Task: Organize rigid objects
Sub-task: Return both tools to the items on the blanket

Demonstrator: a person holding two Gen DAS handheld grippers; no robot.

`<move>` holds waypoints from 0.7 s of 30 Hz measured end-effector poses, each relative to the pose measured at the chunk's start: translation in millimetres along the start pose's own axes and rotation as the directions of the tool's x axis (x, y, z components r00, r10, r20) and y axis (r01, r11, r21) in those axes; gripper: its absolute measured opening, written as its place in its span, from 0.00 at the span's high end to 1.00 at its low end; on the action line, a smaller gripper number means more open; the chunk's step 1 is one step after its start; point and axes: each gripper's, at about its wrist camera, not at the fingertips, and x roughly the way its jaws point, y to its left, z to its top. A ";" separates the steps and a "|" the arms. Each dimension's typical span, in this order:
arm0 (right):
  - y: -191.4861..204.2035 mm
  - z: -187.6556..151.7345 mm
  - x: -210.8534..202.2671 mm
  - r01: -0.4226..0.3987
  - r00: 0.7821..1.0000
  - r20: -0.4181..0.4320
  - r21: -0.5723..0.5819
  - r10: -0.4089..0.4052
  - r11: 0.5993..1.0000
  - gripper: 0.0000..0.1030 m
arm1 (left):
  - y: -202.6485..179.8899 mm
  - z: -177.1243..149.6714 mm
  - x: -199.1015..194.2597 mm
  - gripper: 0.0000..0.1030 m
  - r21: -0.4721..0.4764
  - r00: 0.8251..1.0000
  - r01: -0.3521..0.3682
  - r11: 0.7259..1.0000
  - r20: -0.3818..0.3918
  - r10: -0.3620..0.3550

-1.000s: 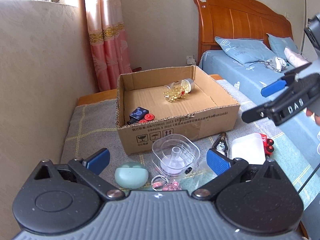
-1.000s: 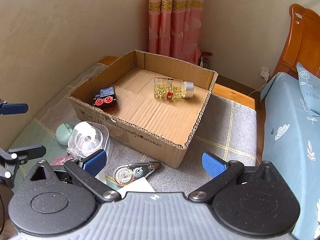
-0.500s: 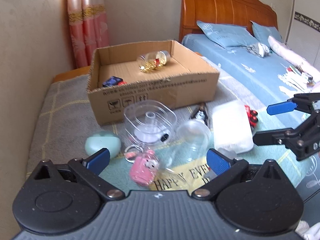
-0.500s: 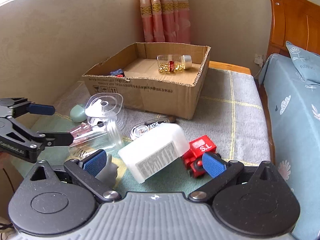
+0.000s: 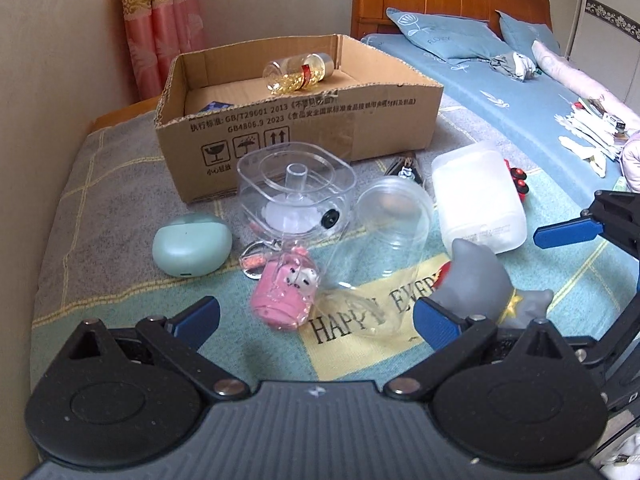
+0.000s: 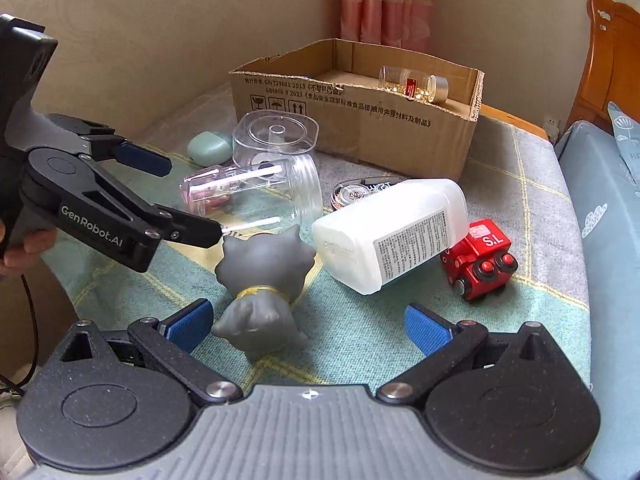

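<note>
A cardboard box (image 5: 304, 120) at the back holds a pill bottle (image 5: 300, 72) and a dark toy. In front of it lie a clear square container (image 5: 296, 192), a clear jar (image 5: 384, 240), a pink figure (image 5: 286, 292), a mint case (image 5: 192, 244), a white bottle (image 6: 396, 232), a red toy car (image 6: 478, 258) and a grey cat figure (image 6: 264, 280). My left gripper (image 5: 316, 320) is open and empty, above the pink figure and jar. My right gripper (image 6: 308, 324) is open and empty, with the cat figure by its left finger.
A tape dispenser (image 6: 360, 192) lies between the box and the white bottle. The table's cloth (image 5: 100, 208) reaches a wall on the left. A bed (image 5: 500, 92) with pillows and clutter runs along the right.
Both grippers have pulled back from the box and dropped low over the loose items. The grey cat figure has come into view between them.
</note>
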 end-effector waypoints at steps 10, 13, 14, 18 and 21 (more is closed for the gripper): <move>-27.9 -10.6 -1.7 0.055 0.998 -0.022 0.102 -0.053 0.993 0.00 | 29.1 -15.2 5.5 0.01 -0.064 0.998 -0.051 0.997 -0.044 0.048; -35.1 -16.1 -3.0 0.040 0.999 -0.032 0.141 -0.036 0.989 0.00 | 37.7 -16.0 3.5 0.01 -0.085 0.996 -0.081 0.993 -0.046 0.077; -35.4 -17.8 -2.6 0.037 0.999 -0.036 0.145 -0.032 0.989 0.00 | 39.8 -16.4 2.2 0.01 -0.089 0.996 -0.084 0.992 -0.047 0.080; -29.4 -21.5 1.1 0.055 0.998 -0.047 0.119 -0.050 0.991 0.00 | 42.3 -16.5 -7.9 0.01 -0.090 0.995 -0.095 0.991 -0.050 0.091; -25.3 -22.6 3.4 0.076 0.996 -0.047 0.079 -0.072 0.994 0.00 | 35.5 -13.6 -19.9 0.01 -0.072 0.996 -0.085 0.994 -0.046 0.082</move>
